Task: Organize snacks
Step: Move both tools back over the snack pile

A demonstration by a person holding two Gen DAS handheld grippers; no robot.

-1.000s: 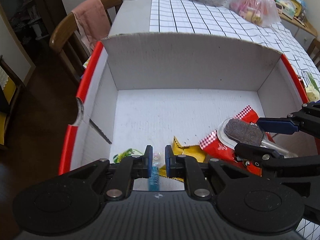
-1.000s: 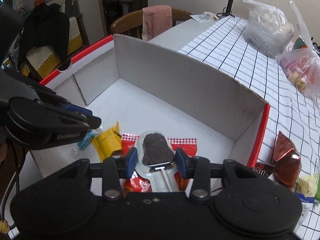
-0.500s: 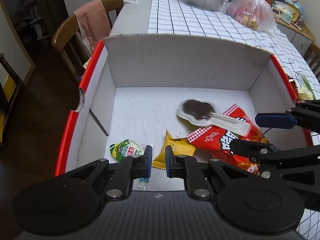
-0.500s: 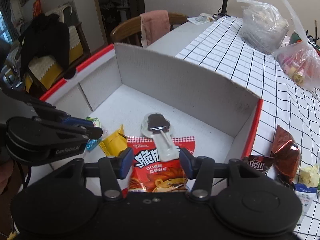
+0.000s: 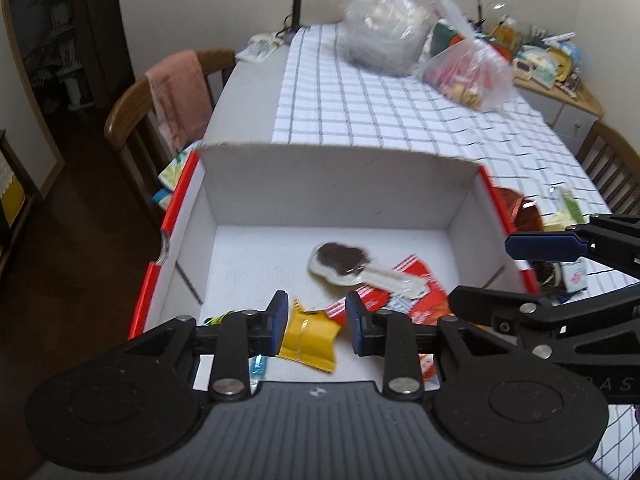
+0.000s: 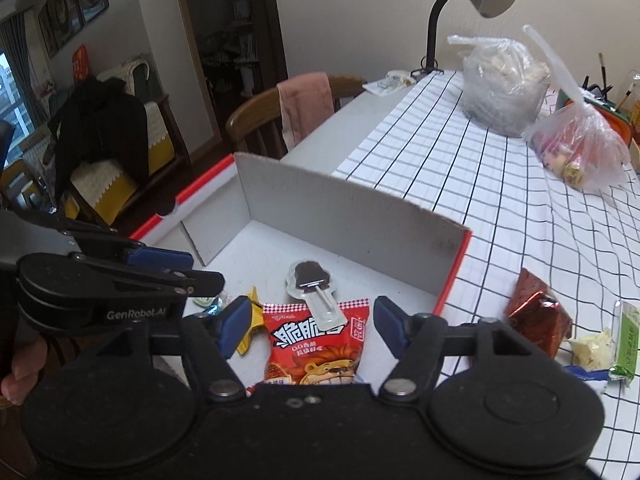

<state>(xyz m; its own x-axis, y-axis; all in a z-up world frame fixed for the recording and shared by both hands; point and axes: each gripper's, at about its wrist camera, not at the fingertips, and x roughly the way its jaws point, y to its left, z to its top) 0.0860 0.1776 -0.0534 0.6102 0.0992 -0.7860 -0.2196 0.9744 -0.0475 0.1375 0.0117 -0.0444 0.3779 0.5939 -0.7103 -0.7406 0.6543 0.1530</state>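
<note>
A white cardboard box with red rims stands on the table. Inside lie a chocolate lollipop in clear wrap, a red lion snack bag, a yellow packet and a small blue candy. My left gripper is open and empty above the box's near edge. My right gripper is open and empty above the red bag. Each gripper shows in the other's view.
A shiny red-brown wrapped snack, a green bar and other small snacks lie on the checked cloth right of the box. Two plastic bags and a lamp stand at the far end. A chair with a pink towel stands at the left.
My right gripper opened and let the lollipop drop onto the red bag. Both grippers rose and pulled back. The left gripper opened wider.
</note>
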